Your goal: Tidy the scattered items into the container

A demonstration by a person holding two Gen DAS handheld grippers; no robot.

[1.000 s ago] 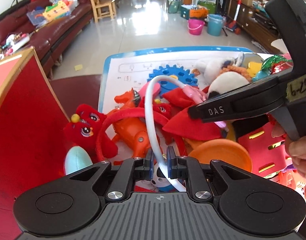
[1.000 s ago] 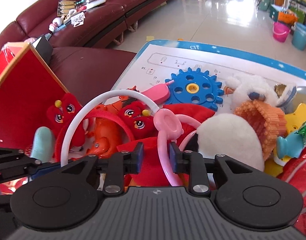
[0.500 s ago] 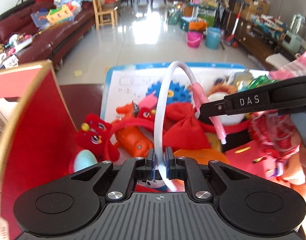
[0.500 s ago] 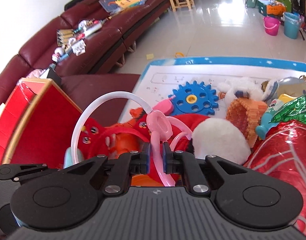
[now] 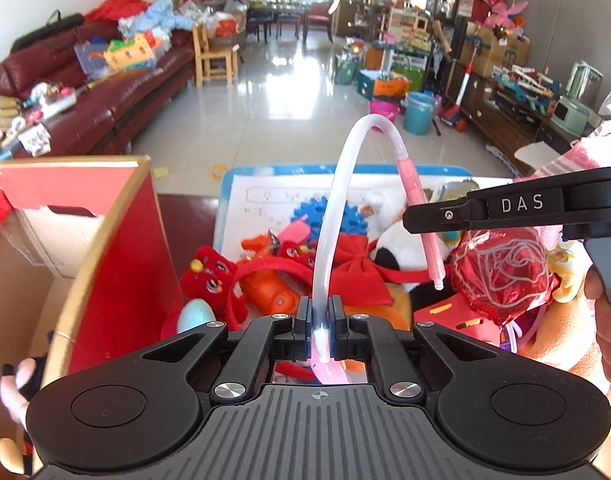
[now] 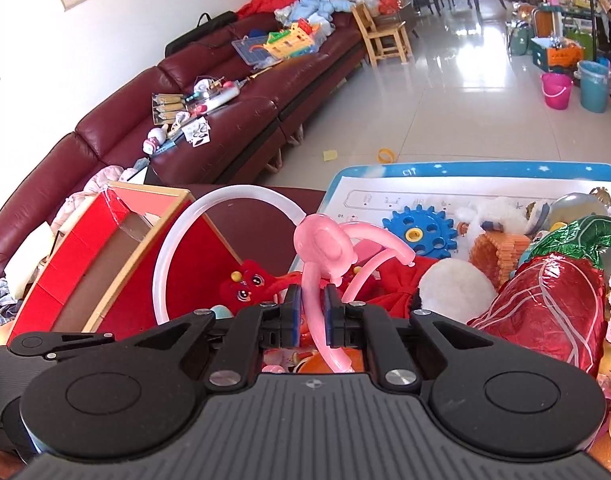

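Note:
A toy stethoscope hangs above the toy pile, held at two places. My left gripper [image 5: 319, 314] is shut on its white tube [image 5: 337, 200], which arches up and over to a pink end piece [image 5: 427, 240]. My right gripper [image 6: 312, 306] is shut on the pink stem below the pink chest piece [image 6: 323, 242]; the white tube [image 6: 225, 194] loops off to its left. In the left wrist view the right gripper [image 5: 411, 220] reaches in from the right, a hand behind it. The red cardboard box [image 5: 113, 248] stands open at the left, also in the right wrist view [image 6: 145, 248].
On the blue-edged mat [image 6: 485, 170] lie several toys: a blue gear [image 6: 419, 232], red plush [image 5: 209, 276], an orange toy [image 5: 265, 296], a white plush ball [image 6: 453, 288] and a red foil rose balloon [image 5: 505, 272]. A dark red sofa [image 6: 225, 120] runs behind the box.
Both grippers have risen with the stethoscope, lifting it clear of the pile. The box's open top has come into view at the left.

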